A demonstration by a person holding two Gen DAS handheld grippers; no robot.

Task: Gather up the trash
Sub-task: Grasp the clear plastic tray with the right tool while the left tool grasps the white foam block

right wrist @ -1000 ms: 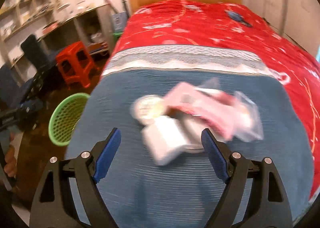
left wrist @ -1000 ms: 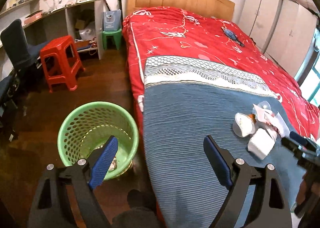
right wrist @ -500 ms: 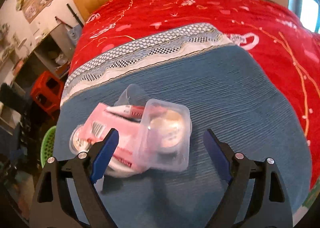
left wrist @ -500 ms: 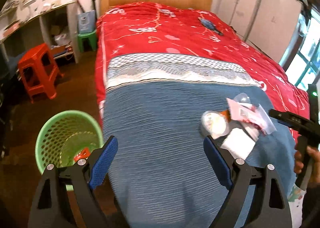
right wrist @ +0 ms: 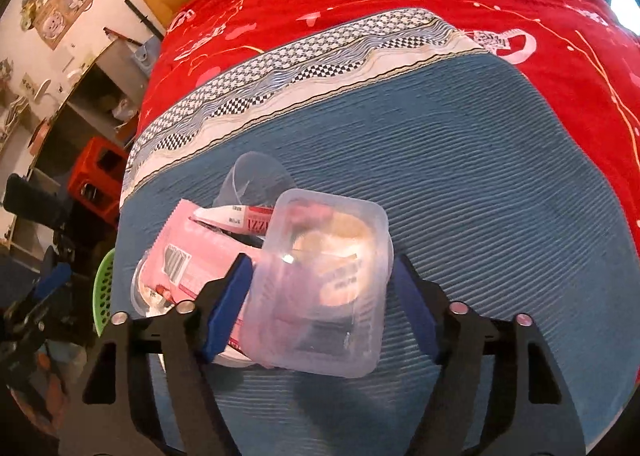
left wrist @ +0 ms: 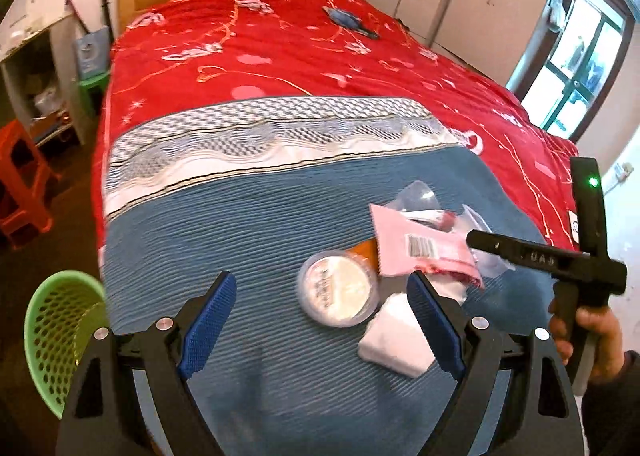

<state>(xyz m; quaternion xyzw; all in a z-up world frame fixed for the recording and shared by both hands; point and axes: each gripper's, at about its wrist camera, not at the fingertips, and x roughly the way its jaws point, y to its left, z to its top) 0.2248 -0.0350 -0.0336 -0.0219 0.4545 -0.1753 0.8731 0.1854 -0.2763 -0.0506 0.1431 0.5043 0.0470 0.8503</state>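
My right gripper [right wrist: 320, 292] had just been closing its jaws, now clamped on the clear plastic tub [right wrist: 320, 288] at lower centre of the frame, on the bed [right wrist: 460, 183]. My left gripper [left wrist: 320, 312] hung with jaws apart above the round lid [left wrist: 338, 290]; the green basket [left wrist: 52, 336] sat lower left.

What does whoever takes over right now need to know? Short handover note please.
Right gripper: jaws have just been closing around the clear plastic tray on the blue blanket; pads look to be against its sides, not yet lifted.
Left gripper: open, empty, over the trash pile.
Still on the bed: round lidded cup, pink wrapper, white tissue wad, a clear cup lying behind the wrapper.
Green basket: on the floor off the bed's left edge.
Done: nothing from this pile binned yet.
Left: lift the tray, drop it in the basket, then clear the rest.
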